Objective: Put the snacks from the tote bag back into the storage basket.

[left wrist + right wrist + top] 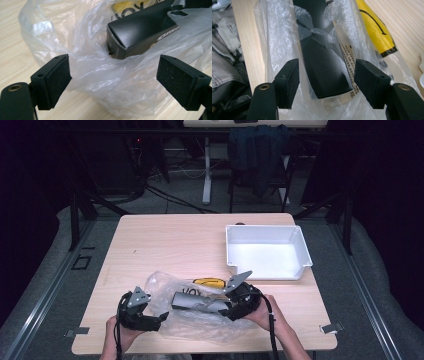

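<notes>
While the long black Oreo box [322, 62] is lying half inside the clear plastic bag [200, 320] near the table's front edge [200, 351], it is being straddled by the right gripper [325, 80], jaws spread and gripping nothing. Left of the box, the left gripper [112, 80] is being held agape over loose film. Film could be pinched with the box, dragging both off that edge. Beyond the box, the white bin [267, 251] is leaving open tabletop.

Box [195, 301] inside bag [200, 322], tray [267, 251] behind, on table [165, 245]
</notes>
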